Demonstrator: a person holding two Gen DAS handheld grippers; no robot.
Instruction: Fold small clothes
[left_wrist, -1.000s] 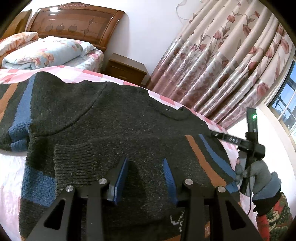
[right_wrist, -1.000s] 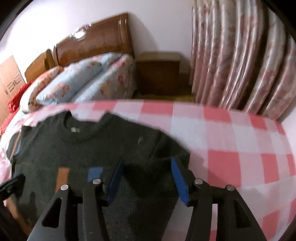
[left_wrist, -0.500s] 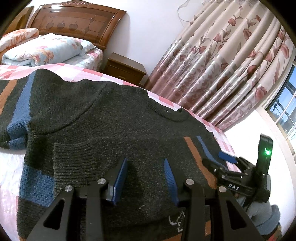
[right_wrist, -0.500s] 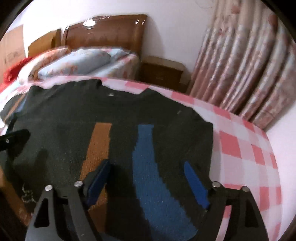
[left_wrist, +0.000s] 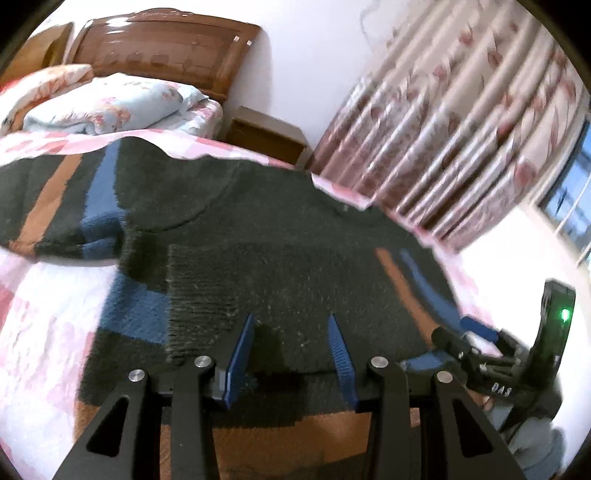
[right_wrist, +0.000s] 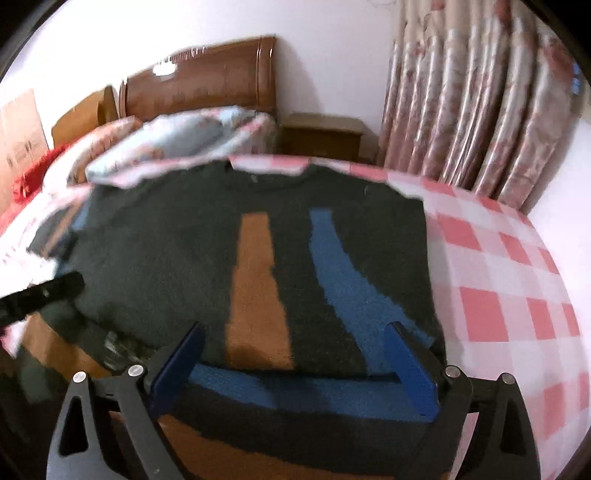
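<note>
A dark grey knit sweater (left_wrist: 280, 236) with orange and blue stripes lies flat on the pink checked bed. One sleeve is folded across the body, its ribbed cuff (left_wrist: 199, 295) just left of my left gripper (left_wrist: 291, 325). The left gripper is open and empty, low over the sweater near its hem. My right gripper (right_wrist: 295, 336) is open wide and empty over the folded sleeve's orange (right_wrist: 255, 288) and blue stripes (right_wrist: 343, 291), close to the hem. The right gripper also shows in the left wrist view (left_wrist: 469, 332), at the sweater's right edge.
The pink checked bedspread (right_wrist: 498, 277) reaches right of the sweater. Pillows (left_wrist: 107, 107) and a wooden headboard (left_wrist: 166, 48) stand at the far end, a nightstand (left_wrist: 269, 136) beside them. Floral curtains (left_wrist: 461, 140) hang on the right.
Both grippers have moved back toward the sweater's hem and lower. The right gripper has swung in over the striped sleeve and opened wider.
</note>
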